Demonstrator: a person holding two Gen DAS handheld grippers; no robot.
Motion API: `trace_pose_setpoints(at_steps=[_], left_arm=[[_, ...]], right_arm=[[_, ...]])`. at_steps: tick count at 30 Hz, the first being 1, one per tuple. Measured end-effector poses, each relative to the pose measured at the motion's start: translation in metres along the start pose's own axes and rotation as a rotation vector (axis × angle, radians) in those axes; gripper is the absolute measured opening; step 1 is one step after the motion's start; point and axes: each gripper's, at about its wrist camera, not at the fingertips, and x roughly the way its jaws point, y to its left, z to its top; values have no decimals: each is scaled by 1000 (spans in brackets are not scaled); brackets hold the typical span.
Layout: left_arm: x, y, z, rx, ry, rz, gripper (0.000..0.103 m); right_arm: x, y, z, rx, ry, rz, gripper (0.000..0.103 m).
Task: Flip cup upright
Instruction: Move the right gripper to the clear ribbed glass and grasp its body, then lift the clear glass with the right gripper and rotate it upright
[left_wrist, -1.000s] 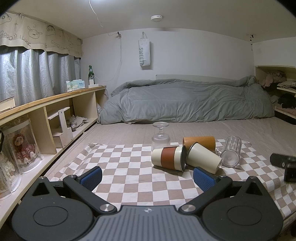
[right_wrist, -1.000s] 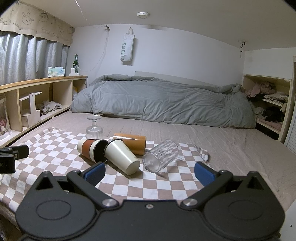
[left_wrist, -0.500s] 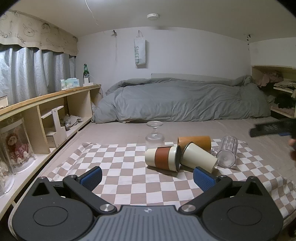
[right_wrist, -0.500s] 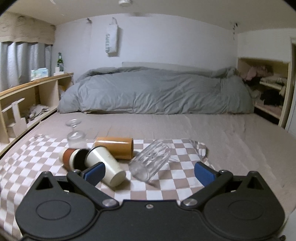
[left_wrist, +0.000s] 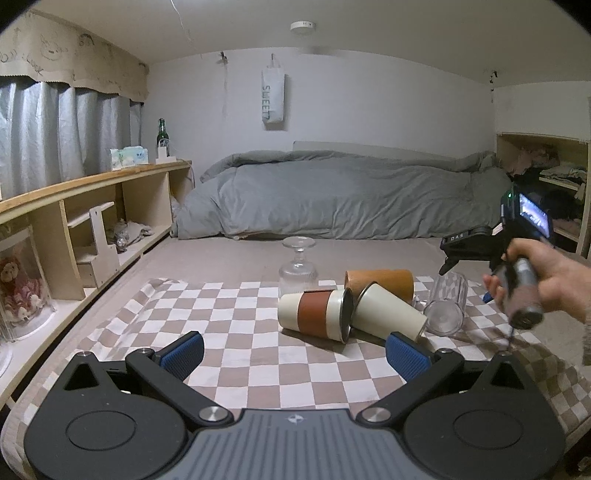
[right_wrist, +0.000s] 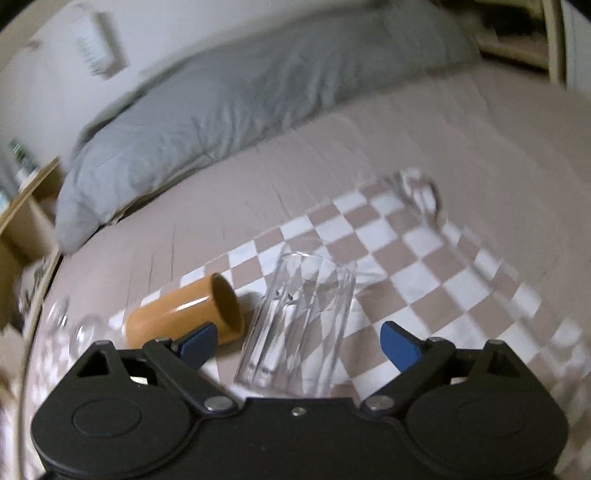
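Several cups lie on their sides on a checkered cloth (left_wrist: 229, 325): a cream cup with a brown band (left_wrist: 314, 314), a plain cream cup (left_wrist: 388, 314), an orange cup (left_wrist: 380, 282) and a clear ribbed glass (left_wrist: 445, 306). A stemmed glass (left_wrist: 298, 266) stands upside down behind them. My right gripper (right_wrist: 295, 341) is open, tilted down over the clear glass (right_wrist: 299, 321), which lies between its jaws; the orange cup (right_wrist: 184, 317) is to its left. In the left wrist view the right gripper's body and the hand on it are above the glass. My left gripper (left_wrist: 293, 356) is open and empty, held back near the cloth's front.
The cloth lies on a beige bed with a grey duvet (left_wrist: 332, 195) at the back. A wooden shelf unit (left_wrist: 92, 229) runs along the left, with a bottle (left_wrist: 162, 138) on top. Shelves with clothes (left_wrist: 554, 192) are at the right.
My right gripper has moved forward and tilted down over the clear glass, which now lies between its open jaws. The left gripper has shifted only slightly.
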Motion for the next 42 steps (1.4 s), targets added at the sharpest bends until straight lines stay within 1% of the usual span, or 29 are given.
trace_pose_setpoints(at_steps=[2, 6, 8, 10, 11, 12, 17, 23, 27, 31, 35, 36, 37, 39, 42], left_arm=[[3, 0, 0, 0, 8, -5, 103], [7, 0, 0, -1, 24, -4, 103], [7, 1, 0, -16, 24, -12, 103], [8, 2, 1, -29, 22, -25, 103], [8, 1, 1, -31, 21, -28, 103], [8, 0, 1, -29, 20, -29, 103], [9, -9, 1, -17, 14, -46, 103], [11, -26, 1, -7, 13, -87, 103], [14, -41, 3, -5, 31, -156, 103], [27, -60, 5, 2, 71, -234, 103], [55, -76, 19, -38, 161, -327, 102], [62, -80, 23, -47, 174, -349, 102], [69, -85, 26, -54, 182, -364, 102], [86, -95, 38, -56, 199, -393, 99], [117, -111, 58, -69, 215, -429, 98]], right_arm=[[16, -8, 3, 71, 23, 12, 93], [41, -14, 2, 141, 74, 53, 93], [54, -12, 0, 152, 110, 67, 90], [63, -15, -1, 152, 152, 85, 83], [67, -15, -2, 145, 182, 93, 79], [67, -15, -4, 139, 189, 103, 77], [49, -21, -9, 21, 235, 136, 77], [17, -46, -20, -97, 288, 160, 77], [-3, -62, -25, -210, 295, 166, 77], [-8, -80, -30, -239, 320, 183, 77], [-6, -91, -30, -240, 316, 210, 80], [-7, -92, -30, -243, 308, 219, 85], [-9, -93, -31, -243, 301, 232, 89], [-12, -94, -32, -242, 298, 251, 89], [-19, -95, -32, -252, 276, 238, 91]])
